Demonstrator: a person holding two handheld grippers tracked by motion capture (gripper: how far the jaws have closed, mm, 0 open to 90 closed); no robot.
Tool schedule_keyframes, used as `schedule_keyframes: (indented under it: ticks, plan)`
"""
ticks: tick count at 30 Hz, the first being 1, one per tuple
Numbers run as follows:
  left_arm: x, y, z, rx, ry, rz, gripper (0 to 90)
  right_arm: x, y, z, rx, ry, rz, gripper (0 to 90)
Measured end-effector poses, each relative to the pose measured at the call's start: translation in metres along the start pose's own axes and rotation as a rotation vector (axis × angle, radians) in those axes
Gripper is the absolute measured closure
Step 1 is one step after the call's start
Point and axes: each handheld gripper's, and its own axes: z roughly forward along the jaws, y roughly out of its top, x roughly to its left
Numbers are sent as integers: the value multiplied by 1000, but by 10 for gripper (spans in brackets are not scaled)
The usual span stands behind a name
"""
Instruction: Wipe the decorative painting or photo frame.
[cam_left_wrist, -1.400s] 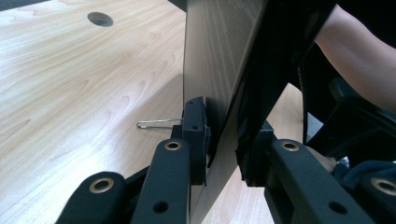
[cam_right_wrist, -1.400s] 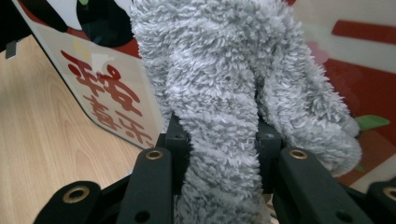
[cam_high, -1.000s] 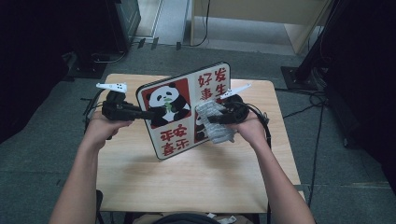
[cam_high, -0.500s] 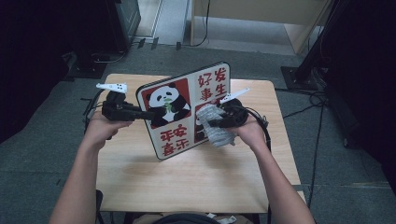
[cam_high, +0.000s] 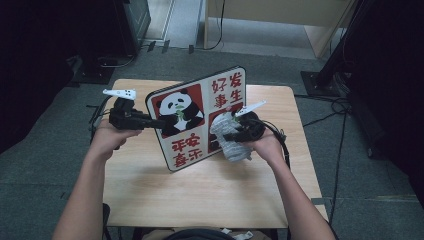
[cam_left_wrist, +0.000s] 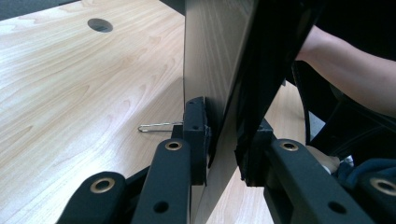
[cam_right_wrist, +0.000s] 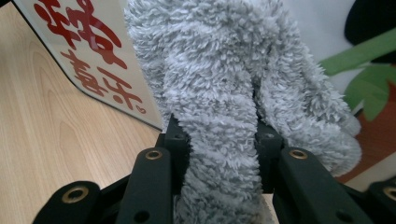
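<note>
The panda board (cam_high: 200, 120) is held tilted above the counter (cam_high: 150, 175) by the clamped left tool (cam_high: 159, 123) so the fluffy cloth (cam_high: 229, 137), pinched in the right tool (cam_high: 227, 136), can be wiped across its face.

- The panda board (cam_high: 200, 117) has a glossy, smooth printed face that catches the light; its back (cam_left_wrist: 205, 56) looks like pale wood grain, matt
- The grey cloth (cam_right_wrist: 219, 93) against the board's face is fluffy, long-piled fabric, soft and rough-looking
- The table (cam_high: 210, 195) under the board is light wood-look laminate, smooth with a faint sheen
- The black jaws at the board's edge look like matt plastic with brassy metal rivets
</note>
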Motion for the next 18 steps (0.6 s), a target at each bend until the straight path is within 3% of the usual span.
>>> schedule_keyframes:
  ticks: [18]
  plan:
    - [0, 0, 1, 4, -5, -5, 759, -3, -20, 18, 16, 23, 22, 678]
